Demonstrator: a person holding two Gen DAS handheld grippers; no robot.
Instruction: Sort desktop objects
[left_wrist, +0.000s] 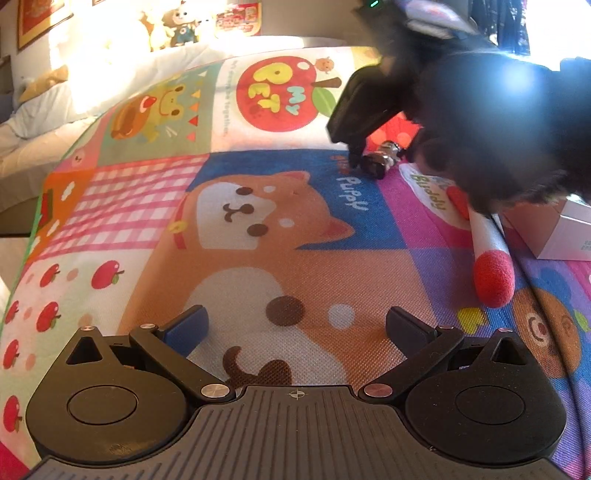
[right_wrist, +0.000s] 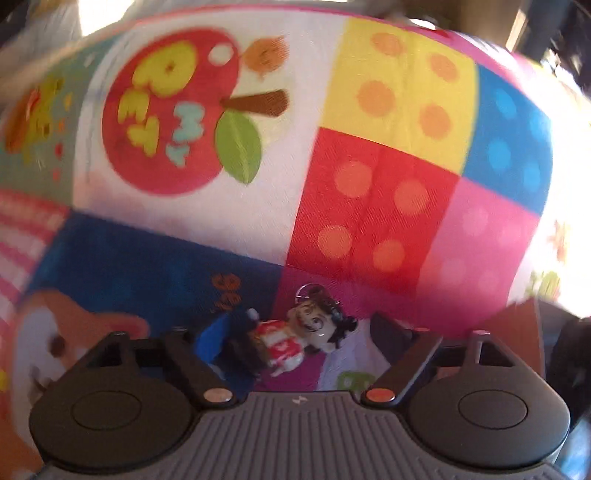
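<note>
A small keychain figurine (right_wrist: 291, 341) with dark hair and a red-and-white body lies on the colourful cartoon mat (right_wrist: 369, 206), between the open fingers of my right gripper (right_wrist: 295, 332). The jaws stand either side of it without closing on it. In the left wrist view the figurine (left_wrist: 382, 160) shows at the tip of the right gripper (left_wrist: 354, 122), which comes down from the upper right. My left gripper (left_wrist: 295, 325) is open and empty, low over the mat's dog picture.
A white marker with a red foam end (left_wrist: 489, 258) lies on the mat at right. A white box (left_wrist: 554, 229) stands beyond it. A bed with a plush toy (left_wrist: 181, 26) lies past the mat's far edge.
</note>
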